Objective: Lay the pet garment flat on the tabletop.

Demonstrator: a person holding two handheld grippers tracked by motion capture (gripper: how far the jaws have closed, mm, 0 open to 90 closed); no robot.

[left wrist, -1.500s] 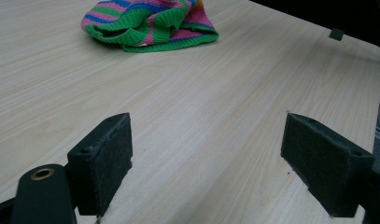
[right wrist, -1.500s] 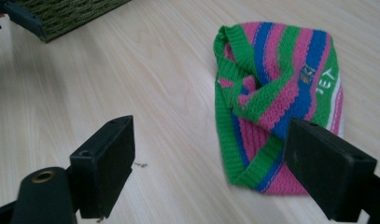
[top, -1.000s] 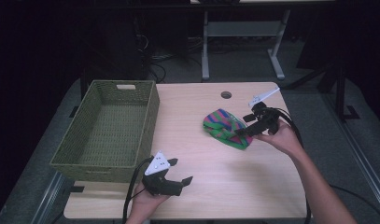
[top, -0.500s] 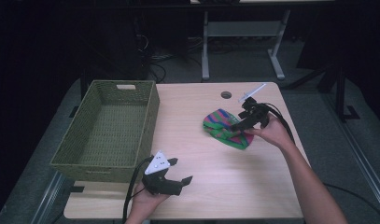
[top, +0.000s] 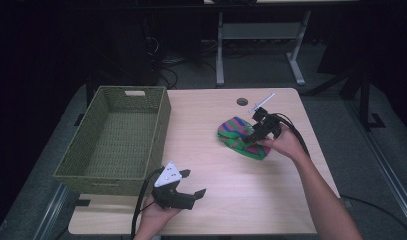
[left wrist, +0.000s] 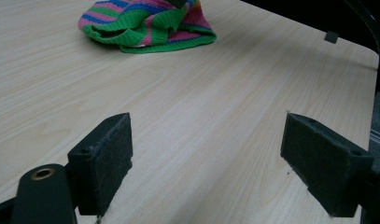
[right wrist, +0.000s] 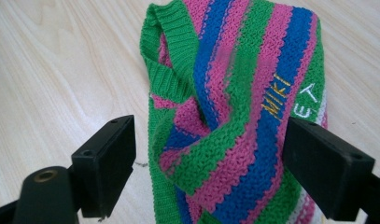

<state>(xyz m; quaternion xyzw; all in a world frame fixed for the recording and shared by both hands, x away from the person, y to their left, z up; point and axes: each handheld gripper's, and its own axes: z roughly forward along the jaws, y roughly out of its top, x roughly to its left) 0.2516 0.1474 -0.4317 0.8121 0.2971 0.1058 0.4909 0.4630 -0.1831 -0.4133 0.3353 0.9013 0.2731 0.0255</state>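
Table (top: 231,200): pale wood-grain top, carrying everything I list here. Basket (top: 91,165): olive woven, rectangular, on the table's left half, nothing inside that I can see. Knitted garment (top: 234,136): striped green, pink and blue, with yellow lettering on a blue stripe in the right gripper view; it lies crumpled right of centre on the table, well apart from the basket. Right gripper (top: 252,135): my right hand holds it over the garment's right edge, jaws wide apart with the bunched knit between them, neither pad pressing the fabric as far as I can tell. Left gripper (top: 193,184): near the table's front edge, just in front of the basket, jaws spread wide over bare wood, holding nothing.
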